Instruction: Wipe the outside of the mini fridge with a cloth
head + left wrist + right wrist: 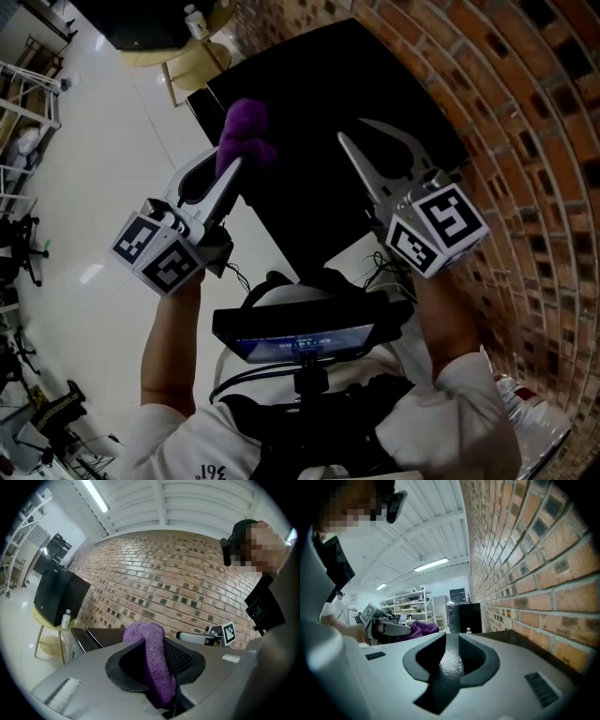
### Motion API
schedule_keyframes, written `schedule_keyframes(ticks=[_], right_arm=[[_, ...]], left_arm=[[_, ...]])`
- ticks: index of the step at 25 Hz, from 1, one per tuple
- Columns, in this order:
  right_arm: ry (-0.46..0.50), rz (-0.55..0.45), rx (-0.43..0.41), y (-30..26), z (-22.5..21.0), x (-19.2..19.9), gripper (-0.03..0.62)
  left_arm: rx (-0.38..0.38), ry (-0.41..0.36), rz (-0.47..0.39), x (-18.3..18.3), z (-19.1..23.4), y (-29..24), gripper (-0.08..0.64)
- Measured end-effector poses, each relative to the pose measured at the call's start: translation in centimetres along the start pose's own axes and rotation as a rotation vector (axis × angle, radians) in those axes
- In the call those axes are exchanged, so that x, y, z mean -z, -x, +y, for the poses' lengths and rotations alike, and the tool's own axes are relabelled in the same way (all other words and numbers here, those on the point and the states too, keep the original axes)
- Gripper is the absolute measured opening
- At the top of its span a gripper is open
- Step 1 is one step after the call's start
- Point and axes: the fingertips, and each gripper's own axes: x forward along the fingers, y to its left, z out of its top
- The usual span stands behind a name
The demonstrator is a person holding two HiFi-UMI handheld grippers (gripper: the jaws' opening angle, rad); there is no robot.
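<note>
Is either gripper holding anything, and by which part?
The left gripper pinches the purple cloth between its jaws, one end bunched beyond the tips. The right gripper is shut, empty.

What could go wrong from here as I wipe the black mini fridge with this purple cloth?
The left claw pinches only a fold of the purple cloth; the bunched rest could pull free once it drags on the mini fridge. The right claw, shut and empty, sits close to the brick wall and might bump it.
</note>
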Motion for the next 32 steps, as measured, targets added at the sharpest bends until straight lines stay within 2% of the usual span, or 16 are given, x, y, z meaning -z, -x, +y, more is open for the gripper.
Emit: schedule_keyframes(ticks=[4, 8, 11, 15, 17, 21, 24, 29, 32], right_arm=[[-0.027, 0.005, 0.02, -0.1, -0.4, 0.3, 0.075], [-0.041, 0.007, 0.076, 0.1, -0.4, 0.0, 0.075], [-0.055, 0.007, 0.172, 0.4, -0.6, 0.2, 0.075], [-0.069, 0.024, 0.361, 1.6, -0.6, 0.9, 0.075], [-0.076, 0.029, 0.43, 2.0, -0.3, 1.0, 0.075], [-0.087, 0.019, 0.569, 3.1, 0.5, 0.5, 0.075], [-0.115, 0.012, 0.661, 4.1, 1.8, 0.6, 0.075], [-0.132, 0.022, 0.749, 5.4, 3.6, 0.9, 0.077], [-0.146, 0.019, 0.767, 6.7, 4.0, 1.4, 0.076]], left_arm=[[0.018, -0.061, 0.05, -0.7, 0.4, -1.6, 0.11], [0.055, -0.186, 0.131, -1.5, 1.5, -3.0, 0.112], [0.115, -0.244, 0.191, -1.6, 2.6, -4.1, 0.112], [0.267, -0.343, 0.307, -0.2, 2.8, -6.0, 0.117], [0.337, -0.388, 0.356, 0.3, 2.6, -6.6, 0.117], [0.462, -0.429, 0.419, 0.9, 2.2, -7.3, 0.117], [0.528, -0.465, 0.462, 1.6, 1.9, -7.9, 0.118], [0.563, -0.517, 0.496, 2.4, 1.4, -9.4, 0.126], [0.566, -0.526, 0.512, 3.2, 0.7, -10.2, 0.132]])
